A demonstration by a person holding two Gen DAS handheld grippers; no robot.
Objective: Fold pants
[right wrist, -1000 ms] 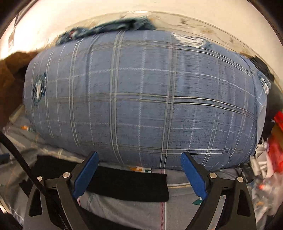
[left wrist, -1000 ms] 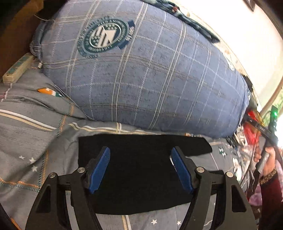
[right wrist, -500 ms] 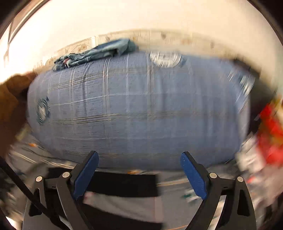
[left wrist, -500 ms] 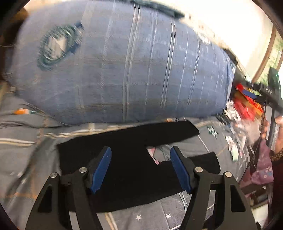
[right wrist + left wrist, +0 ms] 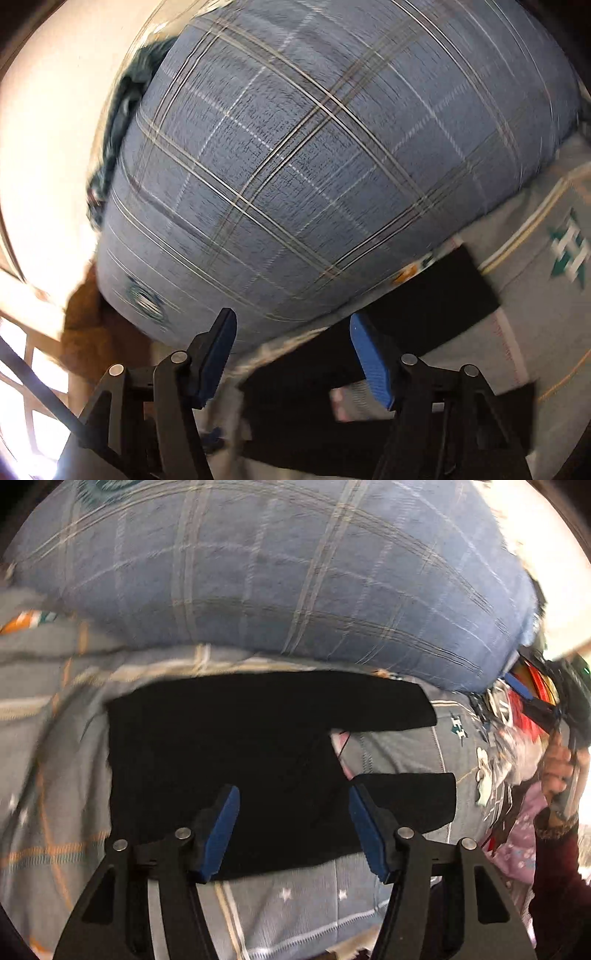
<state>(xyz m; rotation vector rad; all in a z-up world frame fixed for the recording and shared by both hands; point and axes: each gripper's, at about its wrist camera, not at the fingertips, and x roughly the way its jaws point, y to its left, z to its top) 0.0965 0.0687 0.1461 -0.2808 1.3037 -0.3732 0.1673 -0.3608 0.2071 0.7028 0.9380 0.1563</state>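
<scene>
The black pants (image 5: 236, 746) lie flat on the bed (image 5: 391, 753), just near of a big blue plaid pillow (image 5: 280, 576). In the left wrist view their long axis runs left to right: the waist edge is at the left and two short legs point right, the far leg lying just beside the pillow's lower edge, the near leg parted from it by a wedge of bare sheet. The cloth is matte and dark, with straight cut edges and squared leg ends. Grey sheet with stripes and small stars shows on the left, near and right sides of the pants, so there is open room there; the far side is closed in by the pillow.

The left gripper (image 5: 293, 829) hangs over the near middle of the pants, its blue-padded fingers (image 5: 221, 830) apart and having just been closing, with nothing pressed between them. The right gripper (image 5: 293, 352) is rolled, so its view is tilted; its fingers (image 5: 371, 363) are apart too, also just closing, over the far leg near the pillow, not gripping cloth.

At the right edge of the left view a hand (image 5: 557, 771) in a dark red sleeve holds the other tool before blurred red clutter (image 5: 532, 686). A brown blanket (image 5: 85, 332) lies beyond the pillow's left end.
</scene>
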